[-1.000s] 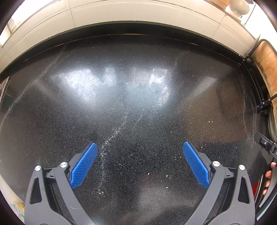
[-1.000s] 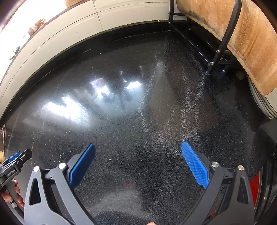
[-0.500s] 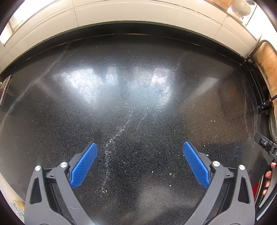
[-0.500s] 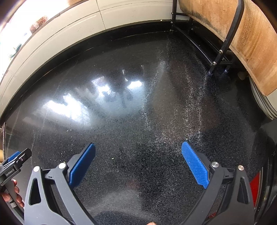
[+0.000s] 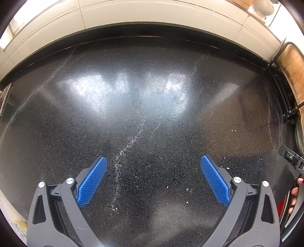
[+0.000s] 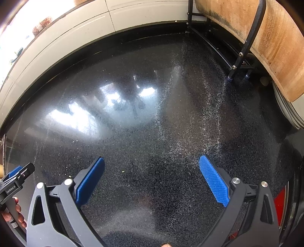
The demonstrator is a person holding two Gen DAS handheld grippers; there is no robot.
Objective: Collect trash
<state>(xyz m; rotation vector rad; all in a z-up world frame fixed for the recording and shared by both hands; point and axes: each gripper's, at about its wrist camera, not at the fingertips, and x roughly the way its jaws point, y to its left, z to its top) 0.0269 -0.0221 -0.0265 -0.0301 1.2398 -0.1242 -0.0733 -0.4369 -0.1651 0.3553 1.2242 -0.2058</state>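
Your left hand-held gripper (image 5: 153, 161) and right hand-held gripper (image 6: 151, 161) gape empty over the worktop (image 5: 152, 106); crumbs (image 5: 187, 189) at five o'clock are too small to identify.

The place looks like a home kitchen. A polished black speckled stone countertop (image 5: 152, 114) fills both views, glossy enough to mirror window light. At twelve o'clock it meets a backsplash of pale wall tiles (image 5: 152, 15) with visible joints. At two o'clock in the right wrist view, a worn wooden cutting board (image 6: 275, 43) stands in a black metal rack (image 6: 245, 47). Small pale crumbs (image 5: 187, 189) dot the counter.
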